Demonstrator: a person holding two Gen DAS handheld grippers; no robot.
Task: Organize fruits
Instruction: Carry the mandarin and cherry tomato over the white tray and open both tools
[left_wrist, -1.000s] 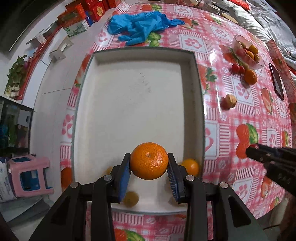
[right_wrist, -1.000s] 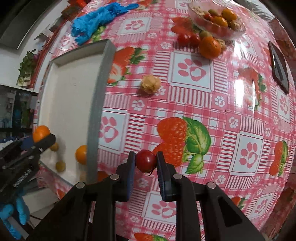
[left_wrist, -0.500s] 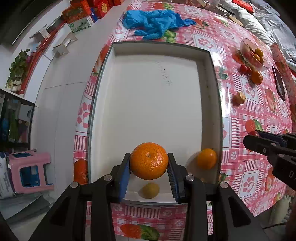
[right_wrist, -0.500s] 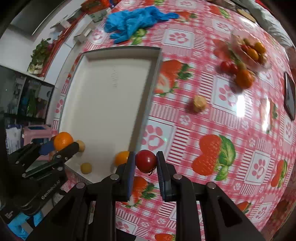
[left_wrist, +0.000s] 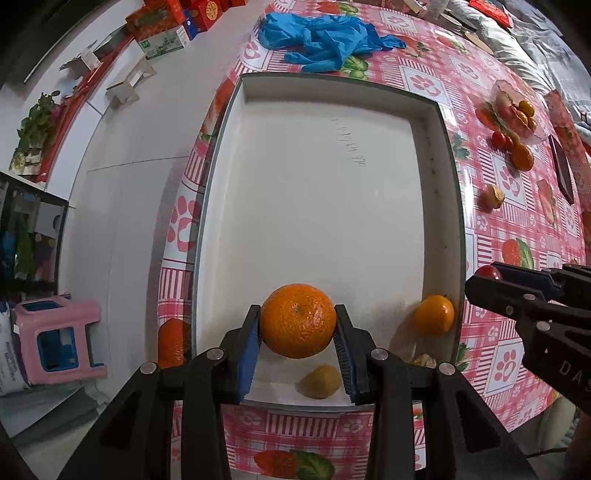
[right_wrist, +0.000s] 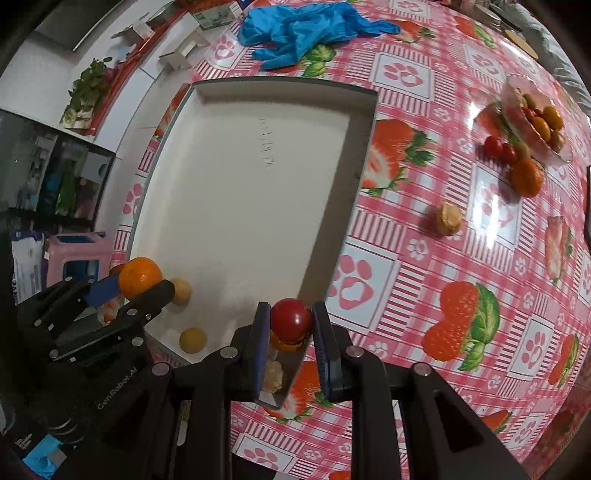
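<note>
Carrying: left gripper (left_wrist: 297, 326) clamps a mandarin (left_wrist: 297, 320) between its blue pads; right gripper (right_wrist: 290, 325) clamps a cherry tomato (right_wrist: 291, 319).
Key relation: both fruits hang above the near end of the white tray (left_wrist: 452, 206), so the coming move looks like a short lowering and release, not a reach.
Mandarin to fingers: centred between the pads at the tips, roughly round with no clear long axis; tray floor lies beyond it toward 12 o'clock in the left wrist view.
Tomato to fingers: centred at the tips, above the tray's near right corner, where a small orange fruit (left_wrist: 433, 314) rests against the right wall.
Nearer arm: the left is well inside the tray outline; the right sits at 3 o'clock of it, over the rim.
Tray contents: a yellowish fruit (left_wrist: 320, 376) near the front wall, another (right_wrist: 181, 291) beside the left gripper.
Remaining fruit: glass bowl (right_wrist: 561, 157), loose orange (right_wrist: 527, 177) and a husked fruit (right_wrist: 448, 218) at 1 to 2 o'clock on the tablecloth (right_wrist: 406, 258).
Risk: judged, round fruit may roll once released.
</note>
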